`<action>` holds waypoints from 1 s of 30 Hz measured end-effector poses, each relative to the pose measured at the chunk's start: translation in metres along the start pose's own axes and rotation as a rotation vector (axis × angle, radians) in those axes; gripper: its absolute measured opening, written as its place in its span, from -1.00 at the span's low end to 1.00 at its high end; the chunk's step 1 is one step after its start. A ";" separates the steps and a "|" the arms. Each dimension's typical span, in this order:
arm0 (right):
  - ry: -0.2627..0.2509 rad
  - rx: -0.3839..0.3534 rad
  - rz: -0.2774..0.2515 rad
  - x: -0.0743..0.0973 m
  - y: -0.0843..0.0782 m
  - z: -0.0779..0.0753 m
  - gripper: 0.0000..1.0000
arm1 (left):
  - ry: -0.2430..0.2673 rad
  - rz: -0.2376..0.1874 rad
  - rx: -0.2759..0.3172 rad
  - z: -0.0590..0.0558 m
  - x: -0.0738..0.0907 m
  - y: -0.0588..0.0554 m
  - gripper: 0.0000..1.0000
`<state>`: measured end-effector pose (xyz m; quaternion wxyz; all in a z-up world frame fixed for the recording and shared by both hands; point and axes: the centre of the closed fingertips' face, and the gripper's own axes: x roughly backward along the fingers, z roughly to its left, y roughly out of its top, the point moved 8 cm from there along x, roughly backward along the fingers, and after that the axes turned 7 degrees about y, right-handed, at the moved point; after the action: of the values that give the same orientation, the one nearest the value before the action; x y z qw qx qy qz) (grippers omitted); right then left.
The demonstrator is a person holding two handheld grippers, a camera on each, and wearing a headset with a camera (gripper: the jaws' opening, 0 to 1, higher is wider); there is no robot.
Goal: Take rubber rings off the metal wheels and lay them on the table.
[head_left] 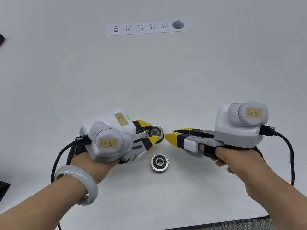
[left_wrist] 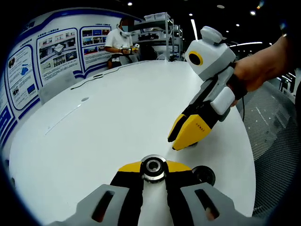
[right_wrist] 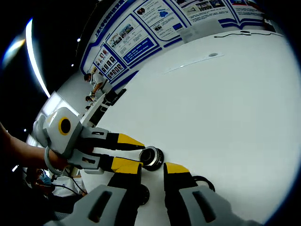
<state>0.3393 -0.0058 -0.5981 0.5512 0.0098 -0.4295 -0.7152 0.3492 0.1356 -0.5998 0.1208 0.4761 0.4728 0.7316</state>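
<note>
My left gripper (head_left: 152,134) is shut on a metal wheel (head_left: 155,132) with a dark rubber ring, holding it just above the white table (head_left: 153,76). Its own view shows that wheel (left_wrist: 154,168) clamped between the yellow tips. My right gripper (head_left: 171,138) points at it from the right, its tips a short way off, narrowly open and holding nothing. In the right gripper view the held wheel (right_wrist: 150,157) sits just beyond my jaws. A second wheel (head_left: 159,162) with a black ring lies flat on the table, below and between the grippers.
A white power strip (head_left: 146,27) lies at the far edge of the table. Cables trail from both grippers toward the near edge. A person (left_wrist: 117,41) stands far behind the table by wall posters and shelves.
</note>
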 end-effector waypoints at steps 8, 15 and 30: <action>0.011 -0.023 0.002 -0.008 -0.001 -0.002 -0.60 | -0.010 0.018 -0.008 0.000 -0.003 -0.003 -0.67; 0.029 -0.071 -0.006 -0.020 0.001 -0.006 -0.58 | -0.010 0.018 -0.002 0.001 -0.004 -0.003 -0.71; 0.060 -0.149 -0.017 -0.031 -0.002 -0.011 -0.50 | -0.015 0.005 0.005 0.002 -0.005 -0.004 -0.72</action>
<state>0.3550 0.0125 -0.6207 0.5567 -0.0061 -0.3586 -0.7493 0.3525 0.1359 -0.6055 0.1212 0.4829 0.4726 0.7272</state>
